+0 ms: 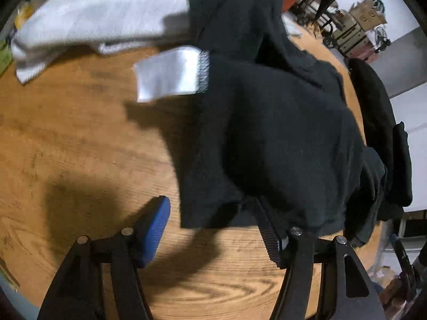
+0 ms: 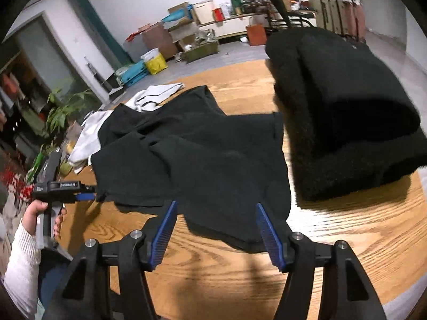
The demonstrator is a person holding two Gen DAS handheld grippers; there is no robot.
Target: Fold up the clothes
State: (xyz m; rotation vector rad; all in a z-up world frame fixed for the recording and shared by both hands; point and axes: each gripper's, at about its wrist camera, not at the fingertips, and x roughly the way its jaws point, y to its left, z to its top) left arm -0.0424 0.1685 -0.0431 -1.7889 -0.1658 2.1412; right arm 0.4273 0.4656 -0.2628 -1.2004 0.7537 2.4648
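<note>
- Both tongs stand with fingers apart: the left gripper point(image 1: 216, 229) has black cloth draped over its right finger at the bottom of the left wrist frame, while the right gripper point(image 2: 216, 229) frames the near corner of the same cloth, clamping nothing.
- Spread rumpled across the middle of the wooden table point(image 2: 347, 240), the black garment point(image 2: 197, 154) is not yet a neat fold.
- At upper right of the right wrist frame sits a thick folded dark bundle point(image 2: 347, 112), seemingly finished.
- At upper left of the left wrist frame, a white garment point(image 1: 93, 18) lies loose, apparently still to fold.
</note>
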